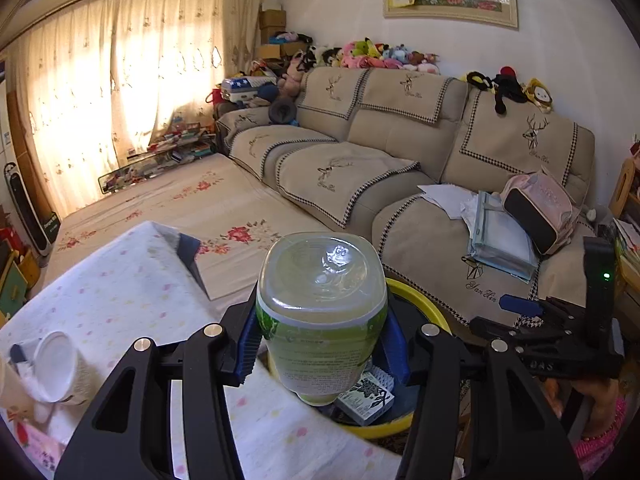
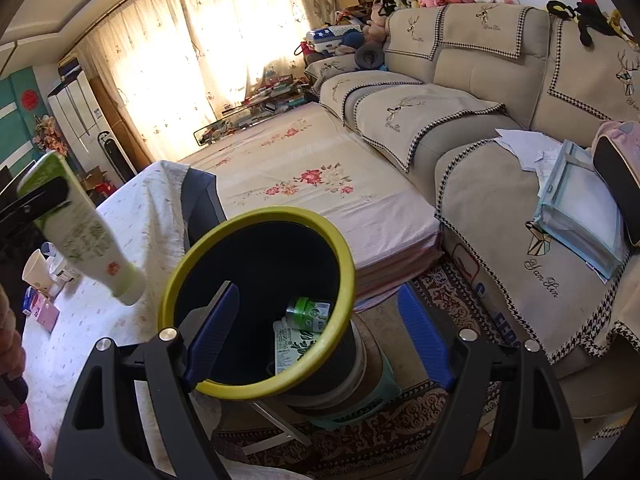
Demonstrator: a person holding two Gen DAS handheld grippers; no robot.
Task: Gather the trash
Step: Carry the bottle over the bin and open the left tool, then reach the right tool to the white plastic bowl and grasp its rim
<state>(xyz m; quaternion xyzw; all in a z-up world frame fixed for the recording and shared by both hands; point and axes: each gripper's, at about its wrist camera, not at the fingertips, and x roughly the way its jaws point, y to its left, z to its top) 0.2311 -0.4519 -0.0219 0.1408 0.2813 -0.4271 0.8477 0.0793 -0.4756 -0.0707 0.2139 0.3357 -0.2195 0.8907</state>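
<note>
The left gripper [image 1: 322, 344] pinches a green plastic bottle [image 1: 322, 316] between its blue pads, near the bottle's wide bottom end, and the cap end hangs down. In the right wrist view the same bottle [image 2: 86, 232] hangs tilted over the table edge, just beside the bin [image 2: 256, 390] and not yet above its opening. The bin has a yellow rim and a black inside, and it stands on a small stool beside the table. Some trash already lies at its bottom: a flat printed carton [image 2: 294, 346] and a small green container [image 2: 310, 312].

The right gripper [image 2: 320, 332] has its jaws spread wide with nothing between them, and it hovers in front of the bin.

The main risk, as I judge it, is an early release. If the left jaws open while the bottle is beside the rim, the bottle can hit the rim or the table cloth [image 2: 132, 216] and roll to the floor. The hold is also near one end only, so the smooth bottle may swing or slip out during a fast move. A knock against the rim could tip the bin, because the stool under it looks narrow. A white cup [image 1: 56, 364] stands on the table at the left; it is well apart from the bottle, so it is in little danger.
</note>
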